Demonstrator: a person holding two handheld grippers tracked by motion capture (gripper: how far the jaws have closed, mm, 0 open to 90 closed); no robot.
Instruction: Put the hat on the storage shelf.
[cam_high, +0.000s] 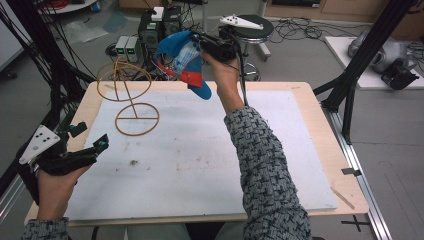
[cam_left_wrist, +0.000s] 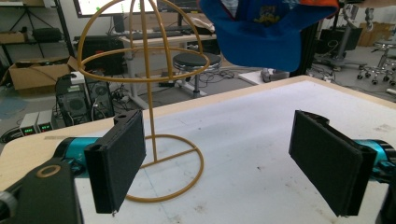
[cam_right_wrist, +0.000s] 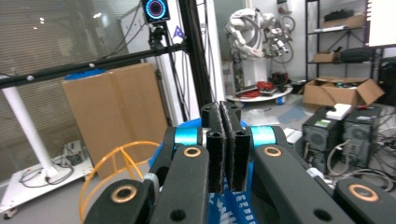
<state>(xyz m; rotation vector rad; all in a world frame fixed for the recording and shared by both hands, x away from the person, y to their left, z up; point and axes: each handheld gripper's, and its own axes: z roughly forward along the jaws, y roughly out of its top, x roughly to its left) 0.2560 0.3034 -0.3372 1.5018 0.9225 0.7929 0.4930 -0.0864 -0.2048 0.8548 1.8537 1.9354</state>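
So nearest to me in the high view is my left gripper (cam_high: 82, 142), parked low over the near left corner of the table (cam_high: 320, 145). Its jaws are spread wide with nothing between them, and its own view shows the two black pads (cam_left_wrist: 119, 158) well apart, with just bare white tabletop in the gap.

A bit farther out on the left side of the table is the wire hat stand (cam_high: 127, 92), a yellow thing with a ring base sitting flat on the white top, a thin upright post and a dome-shaped cage up top. It's standing upright with nothing on it. From the left gripper's camera the stand (cam_left_wrist: 148, 93) sits straight ahead, base ring just beyond the left pad.

Farther still, over the far edge of the table, my right arm is stretched out and raised, with the right gripper (cam_high: 202, 47) up in the air. Its jaws are clamped together on the blue cap (cam_high: 182, 62), which has an orange-red patch and hangs down from the grip, brim pointing toward the table. The cap is just to the right of the stand's dome and clear of it, not touching. In the right gripper view the pads (cam_right_wrist: 227, 144) are pressed tight, with blue fabric showing beneath them and the stand's yellow dome (cam_right_wrist: 116, 175) low on the left.
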